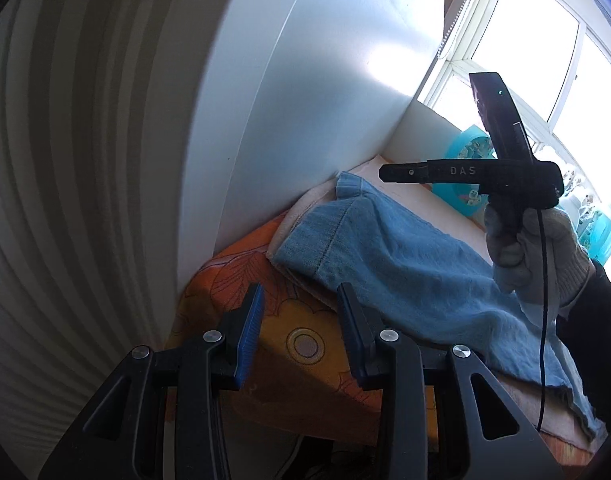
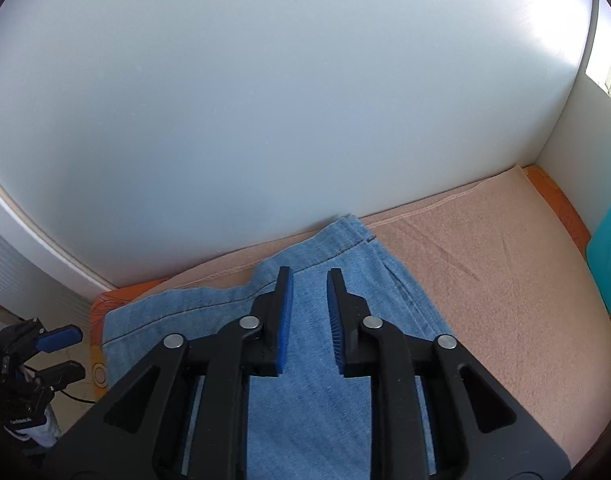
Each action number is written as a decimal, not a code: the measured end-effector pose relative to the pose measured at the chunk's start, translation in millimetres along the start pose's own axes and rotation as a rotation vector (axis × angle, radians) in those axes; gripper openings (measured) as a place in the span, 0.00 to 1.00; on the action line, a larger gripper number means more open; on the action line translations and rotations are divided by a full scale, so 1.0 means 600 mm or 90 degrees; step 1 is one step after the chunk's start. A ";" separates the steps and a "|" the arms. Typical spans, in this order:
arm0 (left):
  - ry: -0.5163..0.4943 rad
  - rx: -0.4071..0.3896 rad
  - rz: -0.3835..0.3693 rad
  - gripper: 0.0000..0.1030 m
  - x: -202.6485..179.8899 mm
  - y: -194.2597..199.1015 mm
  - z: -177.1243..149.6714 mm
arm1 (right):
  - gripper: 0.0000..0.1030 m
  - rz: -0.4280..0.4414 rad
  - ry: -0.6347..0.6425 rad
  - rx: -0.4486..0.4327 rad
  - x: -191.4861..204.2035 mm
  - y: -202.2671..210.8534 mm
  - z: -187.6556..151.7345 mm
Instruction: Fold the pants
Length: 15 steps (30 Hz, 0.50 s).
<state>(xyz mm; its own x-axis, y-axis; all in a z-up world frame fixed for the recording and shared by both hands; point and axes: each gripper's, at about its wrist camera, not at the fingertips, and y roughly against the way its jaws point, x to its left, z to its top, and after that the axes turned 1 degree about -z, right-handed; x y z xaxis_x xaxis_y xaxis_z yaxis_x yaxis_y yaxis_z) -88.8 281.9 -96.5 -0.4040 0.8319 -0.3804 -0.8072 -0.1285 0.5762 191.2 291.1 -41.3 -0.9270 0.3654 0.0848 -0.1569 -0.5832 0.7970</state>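
the pants (image 2: 305,400), of light blue denim with a stitched seam and a soft, slightly rumpled weave, are laid in a compact stack on a peach terry towel (image 2: 505,280), which is spread over an orange flowered sheet (image 1: 305,344) pushed against a smooth white wall (image 2: 265,100). in the right wrist view the denim is found from 6 toward 12 o'clock, its far edge nearly at the wall; in the left wrist view it is seen at 3 to 4 o'clock. the right gripper (image 2: 309,316) is held just above the cloth with its ribbed blue pads apart and nothing between them, probably so that the stack can be pressed or regripped. the left gripper (image 1: 301,336) is likewise spread wide and empty, poised over the sheet beside the denim's edge, apparently kept clear of the fabric. the gloved hand (image 1: 541,252) around the right tool's handle is visible at 3 o'clock of the left view, in front of a bright window (image 1: 525,40). turquoise plastic bins (image 1: 465,152) are seen under the window. the fold is judged to be largely done.
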 end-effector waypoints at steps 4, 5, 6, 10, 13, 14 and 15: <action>0.010 0.000 0.006 0.35 0.022 0.024 -0.010 | 0.50 0.073 0.049 0.011 0.098 0.018 -0.024; 0.012 0.000 0.006 0.35 0.027 0.028 -0.013 | 0.54 0.078 0.067 0.020 0.123 0.015 -0.030; 0.016 0.000 0.006 0.35 0.031 0.033 -0.016 | 0.58 0.078 0.087 0.030 0.150 0.011 -0.037; 0.034 -0.006 0.004 0.35 0.051 0.055 -0.026 | 0.60 0.024 0.160 0.057 0.235 -0.013 -0.058; 0.042 -0.015 0.005 0.35 0.062 0.070 -0.031 | 0.50 -0.020 0.162 0.081 0.228 -0.041 -0.060; 0.045 -0.016 0.005 0.35 0.064 0.074 -0.032 | 0.39 -0.009 0.138 0.086 0.215 -0.042 -0.057; 0.046 -0.018 0.003 0.35 0.065 0.078 -0.032 | 0.34 0.007 0.109 0.083 0.202 -0.038 -0.053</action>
<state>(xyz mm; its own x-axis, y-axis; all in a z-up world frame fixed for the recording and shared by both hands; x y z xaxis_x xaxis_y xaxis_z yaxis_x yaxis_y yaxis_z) -150.8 297.9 -98.4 -0.4377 0.7898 -0.4297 -0.8163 -0.1487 0.5581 71.6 325.6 -68.5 -0.9746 0.2240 -0.0003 -0.1114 -0.4833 0.8683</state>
